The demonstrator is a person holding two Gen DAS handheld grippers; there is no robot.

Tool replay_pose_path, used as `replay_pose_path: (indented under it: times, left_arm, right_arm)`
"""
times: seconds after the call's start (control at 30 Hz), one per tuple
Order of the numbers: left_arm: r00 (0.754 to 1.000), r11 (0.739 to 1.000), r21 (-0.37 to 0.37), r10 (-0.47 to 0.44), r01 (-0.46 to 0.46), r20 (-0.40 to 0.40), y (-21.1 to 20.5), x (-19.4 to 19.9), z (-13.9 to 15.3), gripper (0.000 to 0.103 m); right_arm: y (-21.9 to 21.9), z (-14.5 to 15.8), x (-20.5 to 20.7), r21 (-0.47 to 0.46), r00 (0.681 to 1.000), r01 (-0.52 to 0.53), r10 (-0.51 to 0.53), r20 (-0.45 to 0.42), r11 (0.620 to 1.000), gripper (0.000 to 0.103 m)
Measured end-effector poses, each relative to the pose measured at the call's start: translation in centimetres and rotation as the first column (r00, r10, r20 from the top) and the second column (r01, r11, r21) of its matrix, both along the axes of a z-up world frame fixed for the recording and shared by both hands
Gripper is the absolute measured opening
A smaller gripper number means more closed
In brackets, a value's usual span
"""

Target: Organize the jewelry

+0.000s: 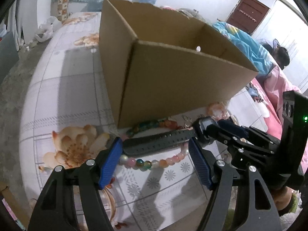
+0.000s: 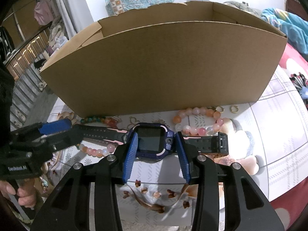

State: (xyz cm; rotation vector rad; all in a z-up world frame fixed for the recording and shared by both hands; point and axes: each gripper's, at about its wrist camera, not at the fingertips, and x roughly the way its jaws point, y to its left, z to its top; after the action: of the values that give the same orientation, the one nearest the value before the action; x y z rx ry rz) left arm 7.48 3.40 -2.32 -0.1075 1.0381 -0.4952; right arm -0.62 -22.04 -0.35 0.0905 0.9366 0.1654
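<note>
A purple smartwatch with a black strap lies across the floral tablecloth, in front of an open cardboard box. My right gripper has its blue pads against both sides of the watch case. The left gripper stands wide open over the strap's long end, which runs between its fingers. Under the strap curves a pastel bead bracelet. A pink bead bracelet and a green and orange one rest near the box's foot.
Two small gold hoops and a thin chain piece lie against the box's front wall. The table drops off at the left. A person lies among pink and blue bedding at the far right. A hand holds the left tool.
</note>
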Motion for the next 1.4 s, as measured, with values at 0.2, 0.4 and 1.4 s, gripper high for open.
replay_pose_path:
  times: [0.2, 0.4, 1.4]
  left_arm:
    - [0.997, 0.995, -0.101, -0.024, 0.017, -0.071, 0.3, 0.4, -0.7, 0.069]
    - [0.996, 0.988, -0.154, -0.032, 0.019, -0.083, 0.3, 0.7, -0.7, 0.069]
    - [0.999, 0.994, 0.109, -0.025, 0.029, -0.030, -1.2, 0.4, -0.5, 0.070]
  right_arm:
    - [0.1, 0.0, 0.0, -0.002, 1.000, 0.001, -0.001, 0.002, 1.000, 0.039]
    - [0.2, 0.0, 0.0, -0.004, 1.000, 0.000, 0.000, 0.004, 1.000, 0.040]
    - [0.5, -0.1, 0.1, -0.005, 1.000, -0.004, 0.004, 0.010, 1.000, 0.043]
